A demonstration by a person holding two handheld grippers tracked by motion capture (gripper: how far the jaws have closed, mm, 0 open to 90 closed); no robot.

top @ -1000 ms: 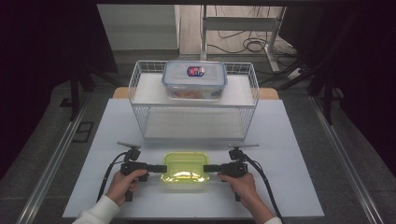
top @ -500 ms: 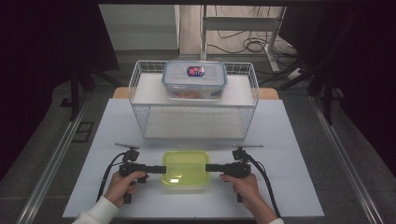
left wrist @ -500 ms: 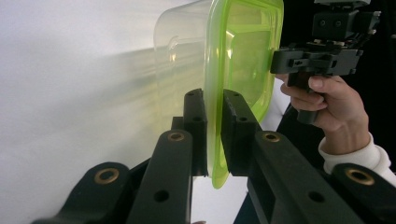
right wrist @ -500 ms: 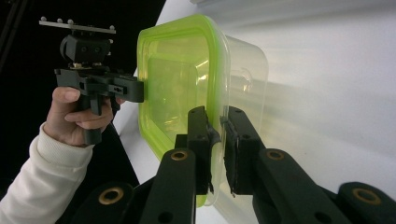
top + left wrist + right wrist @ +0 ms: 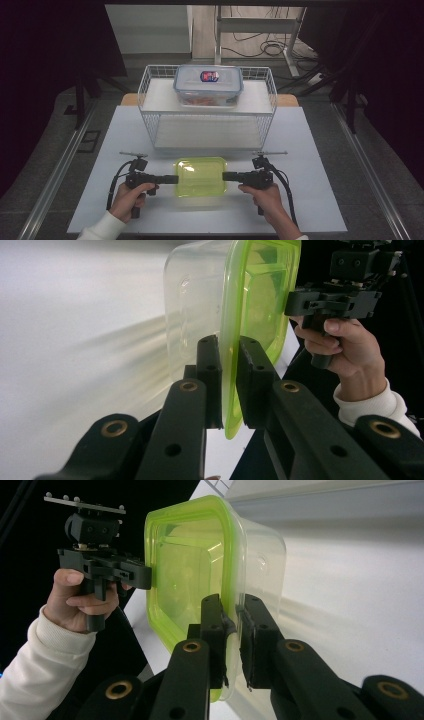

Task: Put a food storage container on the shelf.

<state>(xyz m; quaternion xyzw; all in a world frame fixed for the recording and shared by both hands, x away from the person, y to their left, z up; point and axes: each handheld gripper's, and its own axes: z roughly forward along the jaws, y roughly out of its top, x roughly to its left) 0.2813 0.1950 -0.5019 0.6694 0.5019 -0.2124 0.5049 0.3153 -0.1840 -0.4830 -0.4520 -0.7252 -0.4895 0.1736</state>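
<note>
So the box, clear plastic with a green lid, is being held from both ends near the front of the white table, just in front of the wire basket. The left gripper is clamped on the left edge of the lid, and in the left gripper view the green rim is seen pinched tight between both pads, with the clear body off to one side of the jaws. Same deal on the other end: the right gripper is closed on the right rim, and in the right gripper view the pads are pressed onto the lid's edge from both sides. Both sets of jaws have just been closing, with the rim between them. The jaws are only as wide apart as the rim is thick. A second lidded tub with a red and blue label is parked on the basket's top shelf, well apart from the held box. White sleeves can be made out at the bottom of the high view.
</note>
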